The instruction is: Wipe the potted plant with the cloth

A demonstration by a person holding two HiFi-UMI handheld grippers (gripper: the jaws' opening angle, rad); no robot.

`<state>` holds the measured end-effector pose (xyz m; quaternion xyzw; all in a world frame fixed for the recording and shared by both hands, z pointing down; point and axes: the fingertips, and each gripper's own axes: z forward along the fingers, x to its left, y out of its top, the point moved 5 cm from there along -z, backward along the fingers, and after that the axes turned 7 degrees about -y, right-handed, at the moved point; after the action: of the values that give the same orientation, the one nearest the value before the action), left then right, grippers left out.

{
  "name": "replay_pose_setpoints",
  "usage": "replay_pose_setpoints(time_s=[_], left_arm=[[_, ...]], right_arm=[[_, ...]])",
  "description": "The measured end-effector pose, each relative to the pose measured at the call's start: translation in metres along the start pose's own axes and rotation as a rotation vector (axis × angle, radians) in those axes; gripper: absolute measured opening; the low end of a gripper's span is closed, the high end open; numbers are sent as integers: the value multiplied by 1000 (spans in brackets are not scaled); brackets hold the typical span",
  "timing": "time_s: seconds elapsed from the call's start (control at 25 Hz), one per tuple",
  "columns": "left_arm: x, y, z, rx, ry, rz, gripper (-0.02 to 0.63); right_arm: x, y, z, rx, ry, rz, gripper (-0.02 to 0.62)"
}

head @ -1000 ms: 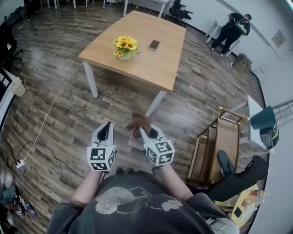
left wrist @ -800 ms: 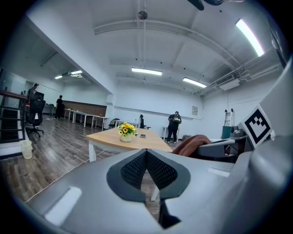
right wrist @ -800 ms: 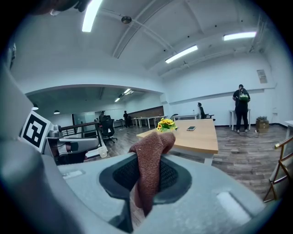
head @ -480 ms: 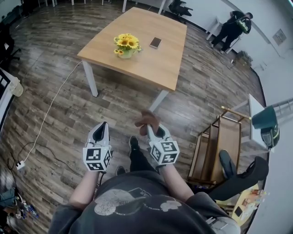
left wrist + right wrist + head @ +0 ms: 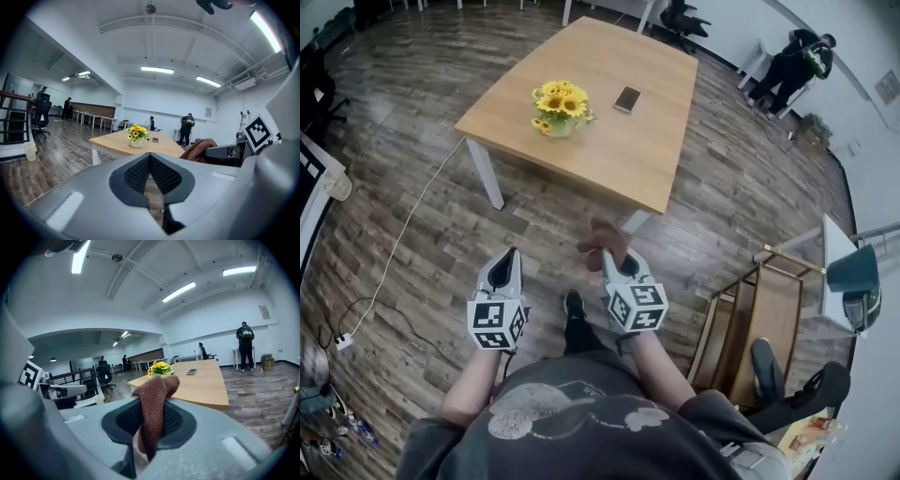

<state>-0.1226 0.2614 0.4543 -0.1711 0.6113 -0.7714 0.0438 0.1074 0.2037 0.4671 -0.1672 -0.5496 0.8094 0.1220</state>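
Observation:
A potted plant with yellow sunflowers in a pale pot stands near the left edge of a wooden table, well ahead of both grippers. The left gripper view shows the plant far off, and so does the right gripper view. My right gripper is shut on a brown cloth. The cloth bunches above the jaws and hangs down between them. My left gripper is shut and holds nothing, its pads pressed together. Both grippers are held over the wooden floor, short of the table.
A phone lies on the table behind the plant. A wooden rack and a dark chair stand at the right. A white cable runs across the floor at the left. A person stands far back right.
Both grippers have come forward toward the table with the person walking, and a shoe now shows between them. The cloth stays in the right gripper.

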Motion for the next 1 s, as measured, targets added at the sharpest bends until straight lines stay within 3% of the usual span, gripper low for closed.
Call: replay_pose_setpoints(time_s=[0.52, 1.0], left_arm=[[-2, 35, 120, -15, 10, 8, 18], [6, 49, 195, -25, 45, 7, 18]], right_arm=[[-82, 47, 90, 2, 16, 31, 52], [-120, 58, 147, 46, 85, 24, 52]])
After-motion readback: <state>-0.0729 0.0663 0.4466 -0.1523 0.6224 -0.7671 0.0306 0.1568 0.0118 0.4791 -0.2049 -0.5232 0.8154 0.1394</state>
